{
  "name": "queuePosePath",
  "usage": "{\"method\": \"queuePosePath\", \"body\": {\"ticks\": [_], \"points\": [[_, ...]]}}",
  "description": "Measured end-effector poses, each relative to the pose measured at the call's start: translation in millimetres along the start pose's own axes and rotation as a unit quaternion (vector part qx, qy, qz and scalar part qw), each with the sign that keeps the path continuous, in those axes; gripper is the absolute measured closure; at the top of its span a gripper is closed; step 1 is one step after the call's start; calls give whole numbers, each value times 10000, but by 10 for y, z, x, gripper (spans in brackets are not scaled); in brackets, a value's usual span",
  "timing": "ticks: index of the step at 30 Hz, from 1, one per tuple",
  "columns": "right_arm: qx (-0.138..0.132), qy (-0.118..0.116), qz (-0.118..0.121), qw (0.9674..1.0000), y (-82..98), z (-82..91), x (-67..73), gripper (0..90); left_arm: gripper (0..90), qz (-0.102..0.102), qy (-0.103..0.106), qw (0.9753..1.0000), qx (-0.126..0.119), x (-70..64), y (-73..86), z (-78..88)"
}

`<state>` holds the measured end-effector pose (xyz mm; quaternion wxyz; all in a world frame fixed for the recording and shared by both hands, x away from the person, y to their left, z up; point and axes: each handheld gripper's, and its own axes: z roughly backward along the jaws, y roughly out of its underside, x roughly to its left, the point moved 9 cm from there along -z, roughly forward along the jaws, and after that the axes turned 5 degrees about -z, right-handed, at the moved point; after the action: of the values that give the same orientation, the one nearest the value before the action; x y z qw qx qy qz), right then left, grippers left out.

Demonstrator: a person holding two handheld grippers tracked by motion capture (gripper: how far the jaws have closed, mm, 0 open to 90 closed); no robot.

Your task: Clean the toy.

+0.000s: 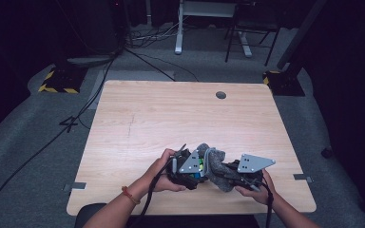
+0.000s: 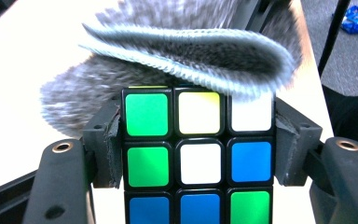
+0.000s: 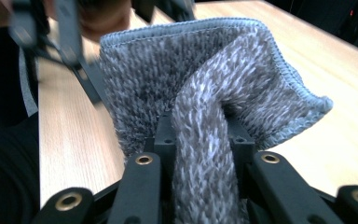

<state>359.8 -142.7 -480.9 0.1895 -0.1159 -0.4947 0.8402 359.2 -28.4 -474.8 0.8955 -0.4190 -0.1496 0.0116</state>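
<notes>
Pale wood table (image 1: 138, 118), fuzzy grey cloth (image 3: 205, 93), glossy puzzle cube (image 2: 198, 158)

The high view looks forward and down from above my side of the table (image 1: 138, 114), far enough off to take in the whole top and the floor past its far edge. My left gripper view looks along its jaws, pressed close to the Rubik's cube (image 2: 199, 158), with the grey cloth (image 2: 186, 51) just beyond. My right gripper view sits equally close, facing that cloth (image 3: 205, 93) and the tabletop behind. All three views share the cloth near the table's near edge.
</notes>
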Motion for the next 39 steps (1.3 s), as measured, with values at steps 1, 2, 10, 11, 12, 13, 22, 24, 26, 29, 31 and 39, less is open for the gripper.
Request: {"method": "queuePosePath", "body": {"ticks": [1,2,10,11,12,13,22,24,26,29,31,39], "points": [[68,30,1,10000,32,-10,-18,732,331,25,-14,10000,-52,4,-13,16],[123,42,-32,9999,63,-20,-35,731,331,9,-46,9999,-89,12,-26,35],[159,-244,-312,9991,138,-76,-43,732,331,55,-10,9993,-365,13,-93,113],[64,-333,-347,9988,109,-61,-23,732,330,8,-24,9995,-325,15,-83,104],[-14,-363,-340,9988,82,-44,-8,733,329,-3,-36,9995,-326,17,-80,103],[-39,-337,-326,9989,69,-34,-4,733,328,19,-5,9993,-371,25,-85,111],[-611,-473,-432,9961,-83,116,-18,736,323,195,22,9990,-398,50,-72,97],[-686,-503,-410,9955,-111,129,-7,736,322,177,-51,9993,-311,52,-59,79],[-681,-459,-395,9958,-125,117,-2,736,321,179,-112,9995,-246,63,-46,68],[-644,-337,-334,9968,-134,88,4,737,318,143,-245,9995,-149,83,-36,57],[-665,-322,-379,9965,-144,82,1,737,318,123,-287,9994,-145,84,-47,61],[-477,-233,-254,9983,-103,43,-13,735,331,134,-188,9987,-462,71,-131,161]]}}
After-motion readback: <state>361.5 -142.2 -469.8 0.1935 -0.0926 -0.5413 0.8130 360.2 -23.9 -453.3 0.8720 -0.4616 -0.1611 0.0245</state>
